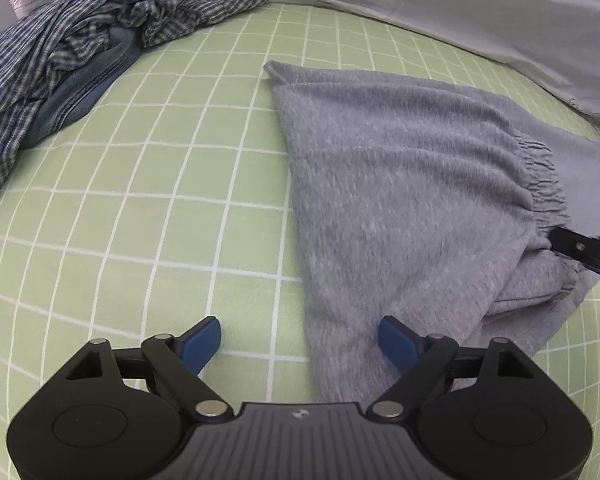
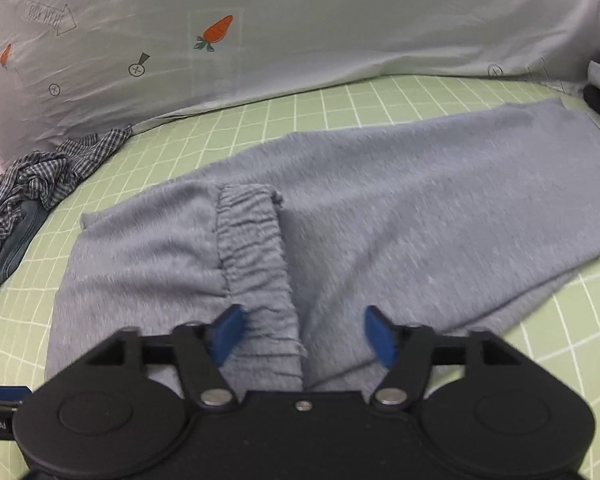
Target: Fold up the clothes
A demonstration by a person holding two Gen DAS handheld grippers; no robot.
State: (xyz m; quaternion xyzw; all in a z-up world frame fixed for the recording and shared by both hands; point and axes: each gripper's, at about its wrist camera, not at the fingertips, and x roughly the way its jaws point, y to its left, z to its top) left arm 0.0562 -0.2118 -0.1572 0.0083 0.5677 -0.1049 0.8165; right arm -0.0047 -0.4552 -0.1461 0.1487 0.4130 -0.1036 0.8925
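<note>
Grey sweatpants [image 1: 412, 184] lie folded over on the green checked sheet [image 1: 172, 184]. Their gathered waistband [image 2: 256, 264] lies on top of the legs [image 2: 440, 200], which stretch to the right. My left gripper [image 1: 300, 340] is open and empty, just above the near left edge of the pants. My right gripper [image 2: 304, 334] is open, its blue fingers [image 2: 228, 334] straddling the near end of the waistband without closing on it. Part of the right gripper [image 1: 584, 254] shows at the right edge of the left wrist view, by the waistband.
A crumpled blue checked shirt [image 1: 60, 56] lies over a blue garment [image 1: 88, 92] at the far left; the shirt also shows in the right wrist view [image 2: 40, 180]. A pale sheet with carrot prints [image 2: 260, 40] rises behind the bed surface.
</note>
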